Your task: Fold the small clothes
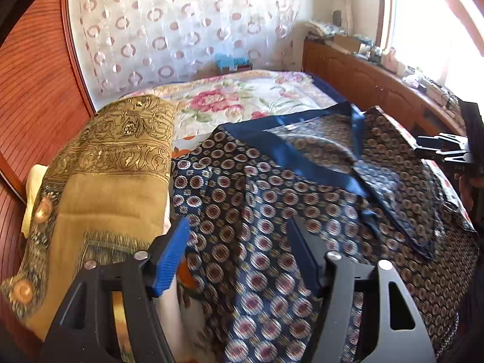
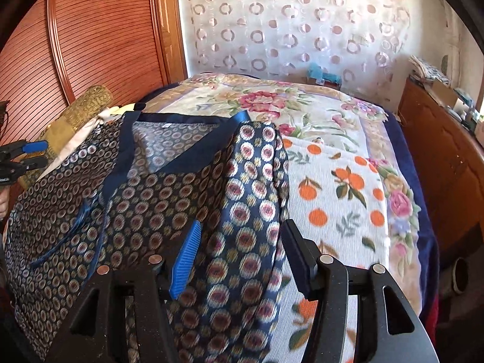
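A dark blue garment (image 1: 272, 199) with a round medallion print and plain blue trim lies spread on the bed, its collar toward the far side. It also shows in the right wrist view (image 2: 169, 199). My left gripper (image 1: 239, 236) is open, its jaws straddling the garment's left part just above the cloth. My right gripper (image 2: 242, 236) is open over the garment's right edge, with a fold of cloth between the jaws. The right gripper also shows at the right edge of the left wrist view (image 1: 435, 148), and the left gripper at the left edge of the right wrist view (image 2: 33, 154).
A folded gold patterned cloth (image 1: 99, 181) lies left of the garment on a stack. The bed has a floral blanket (image 2: 332, 115) and an orange-print towel (image 2: 341, 199). A wooden wardrobe (image 2: 90, 36) stands left, a wooden cabinet (image 1: 363, 75) right.
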Action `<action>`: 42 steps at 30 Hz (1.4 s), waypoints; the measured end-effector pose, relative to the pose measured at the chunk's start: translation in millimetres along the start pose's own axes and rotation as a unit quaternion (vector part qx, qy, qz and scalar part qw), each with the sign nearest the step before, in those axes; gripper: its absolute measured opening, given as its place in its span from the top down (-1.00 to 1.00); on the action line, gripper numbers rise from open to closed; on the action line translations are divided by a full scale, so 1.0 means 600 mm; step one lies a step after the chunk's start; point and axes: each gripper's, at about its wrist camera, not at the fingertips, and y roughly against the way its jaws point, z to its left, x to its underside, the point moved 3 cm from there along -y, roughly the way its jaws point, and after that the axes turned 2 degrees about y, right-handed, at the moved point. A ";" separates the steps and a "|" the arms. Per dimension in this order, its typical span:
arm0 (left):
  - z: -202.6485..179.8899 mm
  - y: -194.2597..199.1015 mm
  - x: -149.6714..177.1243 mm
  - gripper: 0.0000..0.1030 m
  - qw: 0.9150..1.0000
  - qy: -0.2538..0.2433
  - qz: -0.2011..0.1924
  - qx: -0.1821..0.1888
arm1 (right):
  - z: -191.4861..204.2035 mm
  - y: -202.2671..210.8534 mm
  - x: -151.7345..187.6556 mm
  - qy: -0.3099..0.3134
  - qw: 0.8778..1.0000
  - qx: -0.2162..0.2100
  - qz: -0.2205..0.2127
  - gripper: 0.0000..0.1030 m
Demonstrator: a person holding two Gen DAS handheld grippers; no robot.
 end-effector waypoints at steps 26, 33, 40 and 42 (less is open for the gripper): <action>0.026 -0.161 -0.062 0.09 0.993 -0.010 0.108 -0.051 | -0.037 -0.133 -0.060 0.003 0.999 -0.036 0.020 -0.12; 0.037 -0.174 -0.072 0.76 0.993 0.011 0.111 -0.042 | -0.036 -0.134 -0.054 0.001 0.999 -0.037 0.020 -0.12; 0.037 -0.170 -0.071 0.95 0.993 0.001 0.102 -0.060 | -0.037 -0.131 -0.057 0.005 0.999 -0.036 0.024 -0.13; 0.038 -0.155 -0.077 0.96 0.995 0.001 0.087 -0.058 | -0.036 -0.130 -0.058 0.004 0.999 -0.034 0.024 -0.12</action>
